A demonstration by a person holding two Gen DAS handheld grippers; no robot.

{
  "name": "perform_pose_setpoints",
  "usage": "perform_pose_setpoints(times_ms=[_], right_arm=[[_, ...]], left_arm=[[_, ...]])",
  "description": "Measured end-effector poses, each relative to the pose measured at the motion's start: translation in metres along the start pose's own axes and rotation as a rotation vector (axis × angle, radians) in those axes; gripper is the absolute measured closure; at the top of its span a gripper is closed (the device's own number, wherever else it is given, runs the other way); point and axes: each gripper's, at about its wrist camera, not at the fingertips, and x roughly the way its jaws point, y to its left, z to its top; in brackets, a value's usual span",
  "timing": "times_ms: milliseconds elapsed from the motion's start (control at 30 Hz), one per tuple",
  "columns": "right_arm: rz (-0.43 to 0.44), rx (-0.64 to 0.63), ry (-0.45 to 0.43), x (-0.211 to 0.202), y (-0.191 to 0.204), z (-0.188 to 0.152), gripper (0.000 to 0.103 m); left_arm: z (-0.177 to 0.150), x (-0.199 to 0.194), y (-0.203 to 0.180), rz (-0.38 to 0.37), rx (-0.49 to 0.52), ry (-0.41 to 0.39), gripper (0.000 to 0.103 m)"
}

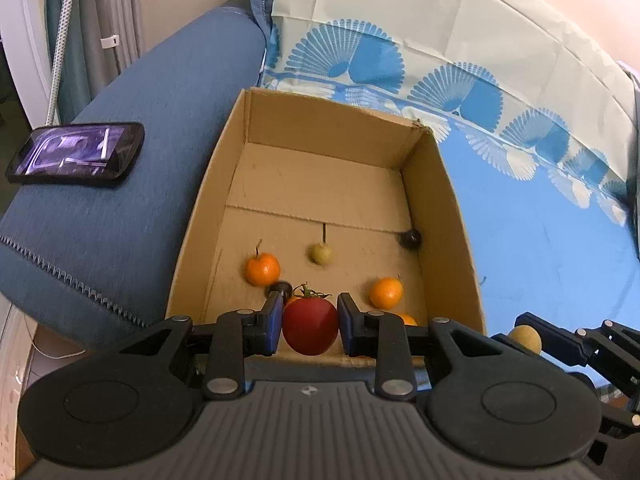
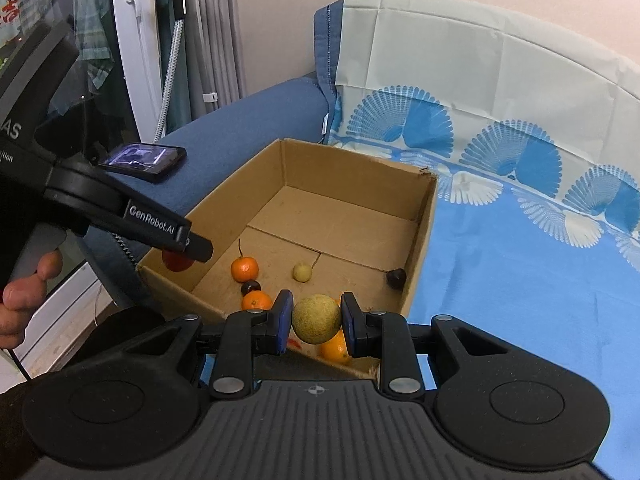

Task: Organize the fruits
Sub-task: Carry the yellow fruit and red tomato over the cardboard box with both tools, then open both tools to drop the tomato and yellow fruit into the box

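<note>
An open cardboard box (image 1: 448, 216) (image 2: 420, 232) lies on a blue bed. My left gripper (image 1: 309, 322) is shut on a red tomato (image 1: 310, 326) over the box's near edge; the tomato (image 2: 176, 262) also shows in the right wrist view. My right gripper (image 2: 316, 320) is shut on a tan round fruit (image 2: 317, 319) over the near edge; it also shows in the left wrist view (image 1: 525, 338). In the box lie tangerines (image 1: 262, 269) (image 1: 386, 292) (image 2: 244, 269) (image 2: 257, 301), a small yellow-green fruit (image 1: 319, 253) (image 2: 302, 271) and dark round fruits (image 1: 410, 239) (image 2: 396, 279).
A phone (image 1: 76, 154) (image 2: 146, 160) rests on the blue sofa arm (image 1: 140, 128) left of the box. A blue patterned sheet (image 1: 540, 240) (image 2: 520, 260) covers the bed to the right. Curtains and a hose (image 1: 60, 40) stand at the far left.
</note>
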Motion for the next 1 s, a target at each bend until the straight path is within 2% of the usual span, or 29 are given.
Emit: perform_pose_setpoints(times_ms=[567, 1000], right_arm=[[0.011, 0.006, 0.048, 0.066, -0.008, 0.017, 0.076], [0.024, -0.001, 0.091, 0.099, -0.007, 0.018, 0.076]], left_arm=[[0.035, 0.059, 0.005, 0.021, 0.011, 0.027, 0.071], [0.037, 0.097, 0.013, 0.052, 0.013, 0.073, 0.070]])
